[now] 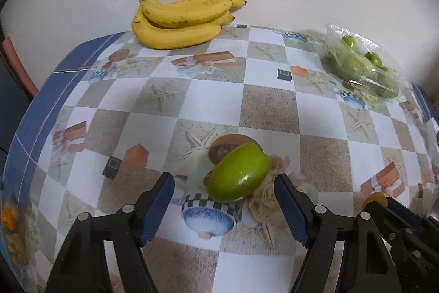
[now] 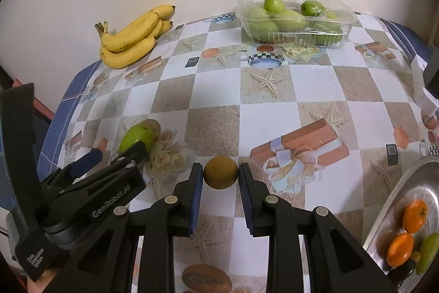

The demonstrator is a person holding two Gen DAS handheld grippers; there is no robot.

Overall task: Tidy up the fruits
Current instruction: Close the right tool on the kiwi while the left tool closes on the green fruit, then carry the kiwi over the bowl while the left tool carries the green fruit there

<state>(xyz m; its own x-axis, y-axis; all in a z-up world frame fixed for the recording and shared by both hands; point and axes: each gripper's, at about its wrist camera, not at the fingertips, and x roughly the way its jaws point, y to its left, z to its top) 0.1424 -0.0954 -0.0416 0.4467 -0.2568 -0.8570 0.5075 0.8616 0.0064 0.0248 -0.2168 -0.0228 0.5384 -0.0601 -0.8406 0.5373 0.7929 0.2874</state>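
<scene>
A green oval fruit (image 1: 238,173) lies on the patterned tablecloth (image 1: 269,106) between the fingers of my left gripper (image 1: 224,177), which is open. The right pad stands close to the fruit and the left pad is well clear of it. From the right wrist view the same green fruit (image 2: 135,139) shows partly behind the left gripper (image 2: 115,153). My right gripper (image 2: 221,167) is shut on a small round brown fruit (image 2: 221,172), both pads against its sides, just above the cloth. That brown fruit (image 1: 374,198) also peeks in at the lower right of the left wrist view.
A bunch of bananas (image 2: 131,40) lies at the back left by the wall. A clear plastic box of green fruits (image 2: 293,18) stands at the back right. A metal tray (image 2: 397,199) at the near right holds two oranges (image 2: 415,216) and a green fruit (image 2: 428,251).
</scene>
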